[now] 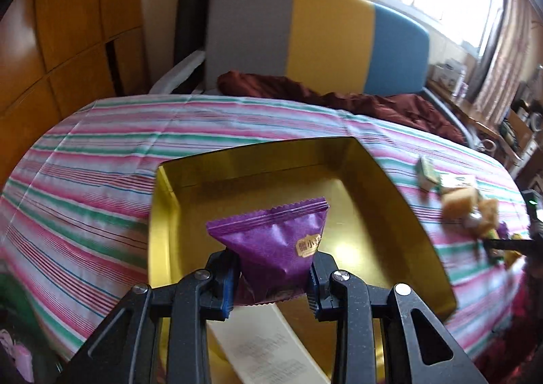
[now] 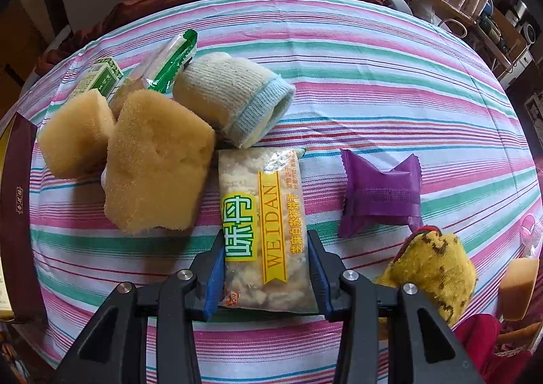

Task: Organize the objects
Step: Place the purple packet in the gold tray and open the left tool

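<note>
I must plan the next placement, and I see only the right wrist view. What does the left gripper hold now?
Observer: The left gripper is shut on a purple snack packet.
Operator: Where is it holding that packet?
Observer: Above an open gold tin on the striped cloth; your view shows only the tin's dark outer edge.
Operator: My right gripper grips the cracker packet. Is something already in the tin?
Observer: Yes, a white printed pack lies inside it, at the near side under the left gripper.
</note>
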`<state>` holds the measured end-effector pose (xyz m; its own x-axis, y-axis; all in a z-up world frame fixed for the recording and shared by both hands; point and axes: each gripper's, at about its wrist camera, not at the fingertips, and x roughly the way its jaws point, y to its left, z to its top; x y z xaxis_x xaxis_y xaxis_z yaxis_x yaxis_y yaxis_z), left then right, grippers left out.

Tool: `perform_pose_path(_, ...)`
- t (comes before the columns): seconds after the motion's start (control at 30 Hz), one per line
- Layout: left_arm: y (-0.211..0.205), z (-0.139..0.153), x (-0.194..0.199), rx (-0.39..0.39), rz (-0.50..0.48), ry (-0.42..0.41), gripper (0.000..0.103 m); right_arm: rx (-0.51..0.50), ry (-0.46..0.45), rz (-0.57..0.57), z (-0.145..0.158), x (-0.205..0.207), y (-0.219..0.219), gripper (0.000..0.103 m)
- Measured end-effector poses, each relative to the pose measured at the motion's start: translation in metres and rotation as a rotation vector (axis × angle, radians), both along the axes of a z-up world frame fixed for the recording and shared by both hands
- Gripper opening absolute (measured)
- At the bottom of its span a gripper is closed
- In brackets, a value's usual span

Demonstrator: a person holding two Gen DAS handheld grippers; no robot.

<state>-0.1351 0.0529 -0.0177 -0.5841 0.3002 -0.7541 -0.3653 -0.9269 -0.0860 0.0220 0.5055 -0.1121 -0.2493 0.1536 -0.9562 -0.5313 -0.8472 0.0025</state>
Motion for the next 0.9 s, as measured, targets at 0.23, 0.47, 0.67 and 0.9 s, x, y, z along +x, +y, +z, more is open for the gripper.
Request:
perform_pose_path(0.23, -0.019, -0.031, -0.035, -0.03, 0.071, -0.078, 0.033, 0.002, -0.002, 0.002, -0.001, 0.0, 0.007, 0.044)
perform_pose_path(0.47, -0.024, -0.046, -0.039, -0.087, 0.1, -0.09, 0.038, 0.007, -0.005, 0.003, 0.0, -0.013, 0.003, 0.044)
perform_pose_path(0.67, -0.032, -0.045, -0.028, -0.074, 0.125, -0.075, 0.049, 0.01, -0.006, 0.005, 0.004, -0.012, 0.005, 0.044)
perform_pose_path(0.9, -0.044, -0.031, 0.003, -0.05, 0.157, -0.01, 0.049, 0.019, -0.01, 0.011, 0.004, -0.015, -0.002, 0.044)
